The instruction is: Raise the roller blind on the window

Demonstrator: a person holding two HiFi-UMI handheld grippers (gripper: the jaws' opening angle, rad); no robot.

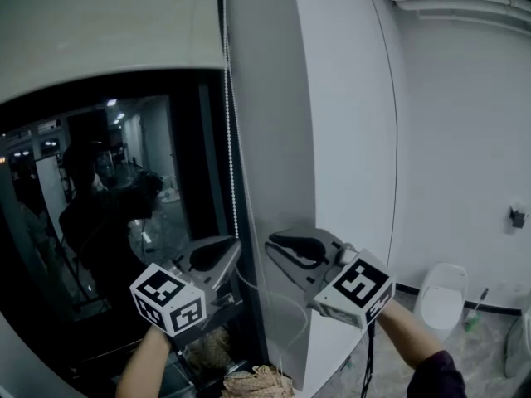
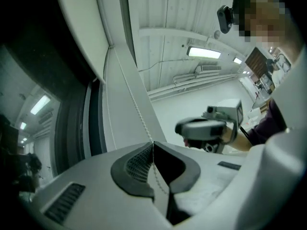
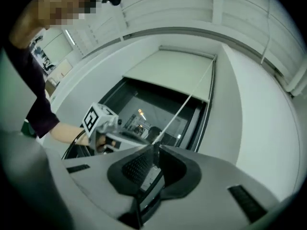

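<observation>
The pale roller blind (image 1: 108, 23) covers the top of the dark window (image 1: 166, 189). Its white bead chain (image 1: 230, 139) hangs taut down the window's right edge. My left gripper (image 1: 237, 243) is shut on that chain; in the left gripper view the chain (image 2: 134, 99) runs straight into the closed pads (image 2: 144, 164). My right gripper (image 1: 269, 242) sits just right of it, tip to tip. Its jaws stand a narrow slit apart in the right gripper view (image 3: 154, 147), with nothing seen pinched. The chain (image 3: 184, 102) seems to pass behind its tips. A slack loop of chain (image 1: 290, 297) droops below.
A white wall column (image 1: 332, 98) stands right of the window frame. On the floor to the right are a white bin-like object (image 1: 442, 301) and a green-handled brush (image 1: 474, 312). Wooden scraps (image 1: 257, 381) lie below the sill. The glass reflects a person.
</observation>
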